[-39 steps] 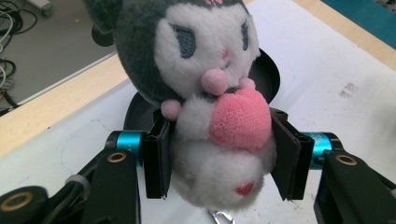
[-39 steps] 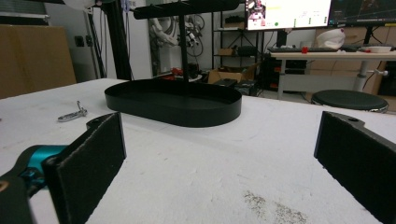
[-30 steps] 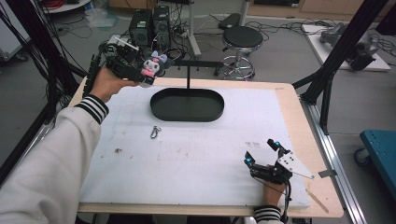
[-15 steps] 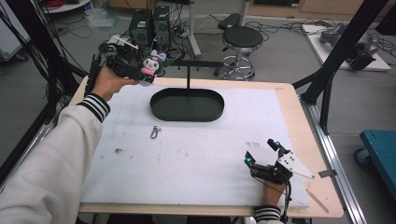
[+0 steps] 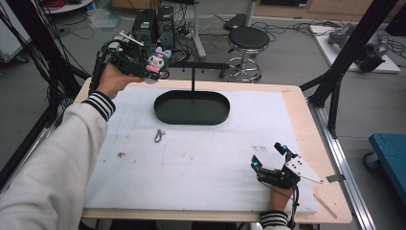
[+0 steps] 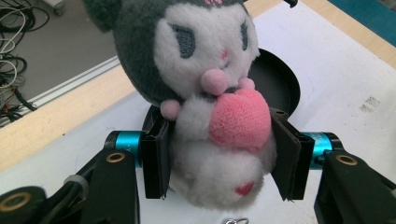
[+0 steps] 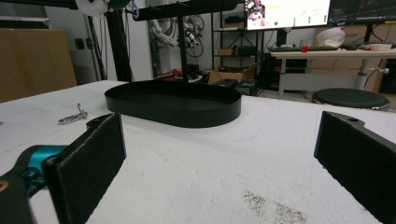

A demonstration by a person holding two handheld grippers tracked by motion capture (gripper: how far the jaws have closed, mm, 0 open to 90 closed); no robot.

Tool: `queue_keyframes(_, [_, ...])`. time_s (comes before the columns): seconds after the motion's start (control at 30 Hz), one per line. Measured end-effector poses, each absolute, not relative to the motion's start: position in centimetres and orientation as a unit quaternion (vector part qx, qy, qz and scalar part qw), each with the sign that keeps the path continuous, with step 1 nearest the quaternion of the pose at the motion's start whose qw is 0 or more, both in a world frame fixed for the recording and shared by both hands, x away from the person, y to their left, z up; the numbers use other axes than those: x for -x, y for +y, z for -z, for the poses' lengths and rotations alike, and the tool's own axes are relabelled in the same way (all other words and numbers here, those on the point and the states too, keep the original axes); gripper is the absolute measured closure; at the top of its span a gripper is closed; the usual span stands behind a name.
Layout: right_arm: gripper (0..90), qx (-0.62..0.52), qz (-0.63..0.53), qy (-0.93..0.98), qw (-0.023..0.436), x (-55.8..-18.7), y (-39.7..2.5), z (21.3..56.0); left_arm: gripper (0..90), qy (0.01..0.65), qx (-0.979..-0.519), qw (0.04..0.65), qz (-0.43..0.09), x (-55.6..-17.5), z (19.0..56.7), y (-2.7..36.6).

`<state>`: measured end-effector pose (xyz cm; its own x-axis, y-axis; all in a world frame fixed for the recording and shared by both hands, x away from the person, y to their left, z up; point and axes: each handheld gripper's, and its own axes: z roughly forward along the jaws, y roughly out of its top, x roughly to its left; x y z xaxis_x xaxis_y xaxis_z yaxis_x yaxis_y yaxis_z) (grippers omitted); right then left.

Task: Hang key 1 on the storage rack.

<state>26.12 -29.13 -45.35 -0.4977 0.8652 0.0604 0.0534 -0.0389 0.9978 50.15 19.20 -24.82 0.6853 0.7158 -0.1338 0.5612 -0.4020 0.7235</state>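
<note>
My table [image 5: 306,120]: wood top, pale edge showing right of white mat [image 5: 201,167]. Mat covers most of it. Black oval tray [image 5: 191,108] sits on mat, toward far side, thin black post rising from its back rim. Small metal clip [image 5: 159,136] lies on mat just left of tray, nearer me. Dark smudges on mat well short of tray. My right gripper [image 5: 269,155] rests on mat, well right of tray, nearer me, jaws wide apart.

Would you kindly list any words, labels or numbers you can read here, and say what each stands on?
None can be read.
Monitor: on-screen text too small and blurred.
Plush toy in the left gripper: embroidered face and pink heart, no lettering.
Black tray: unmarked.
</note>
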Motion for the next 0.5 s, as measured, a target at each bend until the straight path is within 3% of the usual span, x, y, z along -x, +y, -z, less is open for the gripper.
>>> queue_keyframes(0.5, [1.3, -0.38, -0.614, 0.609, 0.327, -26.1, -29.1, 45.3, 47.3, 0.398, -0.827, 0.381, -0.11, -50.7, 25.2, 20.5])
